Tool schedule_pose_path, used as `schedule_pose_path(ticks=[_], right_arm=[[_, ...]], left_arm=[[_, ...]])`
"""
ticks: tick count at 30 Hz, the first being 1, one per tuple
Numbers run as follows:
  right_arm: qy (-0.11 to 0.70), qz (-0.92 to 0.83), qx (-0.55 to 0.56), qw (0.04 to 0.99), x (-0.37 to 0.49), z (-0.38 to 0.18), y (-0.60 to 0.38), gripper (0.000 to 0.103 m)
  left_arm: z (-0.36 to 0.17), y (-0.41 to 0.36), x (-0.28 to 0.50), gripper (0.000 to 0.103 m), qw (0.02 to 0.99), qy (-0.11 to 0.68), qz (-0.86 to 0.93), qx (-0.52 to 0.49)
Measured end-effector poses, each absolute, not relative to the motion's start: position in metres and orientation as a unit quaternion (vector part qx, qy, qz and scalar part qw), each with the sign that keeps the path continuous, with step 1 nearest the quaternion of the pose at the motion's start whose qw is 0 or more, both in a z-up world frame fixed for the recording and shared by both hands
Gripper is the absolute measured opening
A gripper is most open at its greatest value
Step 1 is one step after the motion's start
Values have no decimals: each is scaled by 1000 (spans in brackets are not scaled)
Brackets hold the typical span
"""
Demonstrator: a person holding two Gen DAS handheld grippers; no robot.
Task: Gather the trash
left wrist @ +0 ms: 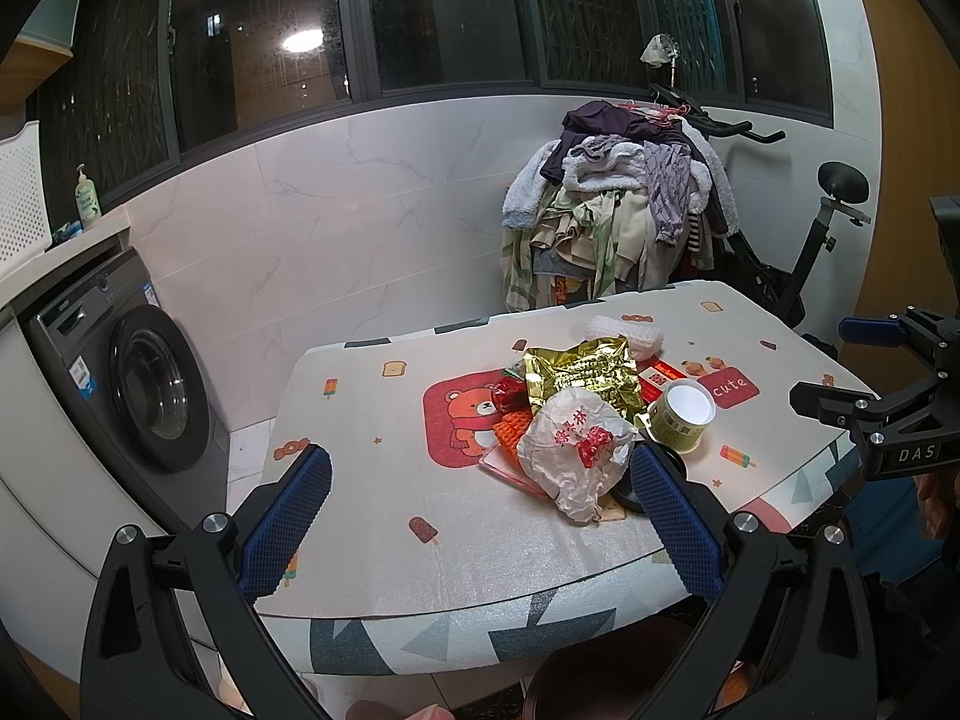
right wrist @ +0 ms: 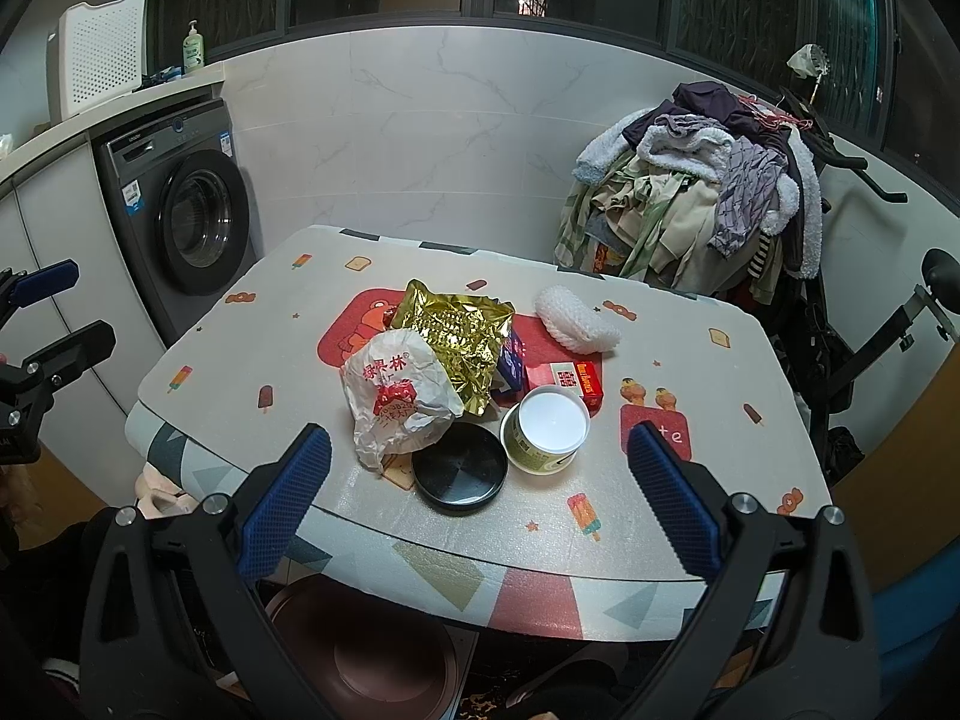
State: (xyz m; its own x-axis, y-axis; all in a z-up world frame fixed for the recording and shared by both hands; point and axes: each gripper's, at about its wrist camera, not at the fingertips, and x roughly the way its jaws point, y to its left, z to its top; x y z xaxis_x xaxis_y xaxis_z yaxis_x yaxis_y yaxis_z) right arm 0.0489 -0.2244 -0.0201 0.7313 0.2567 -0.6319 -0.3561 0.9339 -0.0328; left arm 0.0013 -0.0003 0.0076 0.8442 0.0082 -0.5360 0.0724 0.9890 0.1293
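**Trash heap on a covered table, both tongs open and empty**

Marble-white wall tiles and dark windows stand behind a table (right wrist: 198, 354) with a cartoon-printed cover. The left gripper (left wrist: 480, 510) hangs over the near edge of the table with its blue fingers (left wrist: 288, 516) spread wide, and it holds nothing. The right gripper (right wrist: 480, 504) is also wide open and empty, above the same near edge.

Seen from the right wrist, the trash lies just ahead of the fingers. A black round lid (right wrist: 460, 468) is nearest, at 12 o'clock. Touching it at 11 o'clock is a crumpled white paper bag (right wrist: 396, 390) with red print. At 1 o'clock of the lid stands a green cup (right wrist: 543, 438) with a white inside. Behind them a gold foil wrapper (right wrist: 459, 330) lies over the heap, and a small red box (right wrist: 564, 381) is behind the cup. A white foam net (right wrist: 573, 321) lies farther, at 1 o'clock, apart from the heap.

Outward, a washing machine (right wrist: 186, 210) stands at 10 o'clock. A pile of clothes (right wrist: 696, 204) covers an exercise bike (right wrist: 888, 324) at 2 o'clock. Below the table edge a brown bin (right wrist: 360, 648) can be seen.
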Motion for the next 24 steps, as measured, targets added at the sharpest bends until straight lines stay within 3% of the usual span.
schedule_pose_path(ticks=[12, 18, 24], right_arm=[[326, 166, -74, 928, 49, -22, -225, 97], [328, 165, -64, 928, 52, -25, -229, 97], [317, 170, -52, 932, 60, -46, -240, 98]], left_arm=[[23, 8, 0, 98, 963, 261, -50, 46], [4, 5, 10, 98, 952, 292, -65, 64], [-15, 8, 15, 98, 958, 271, -72, 60]])
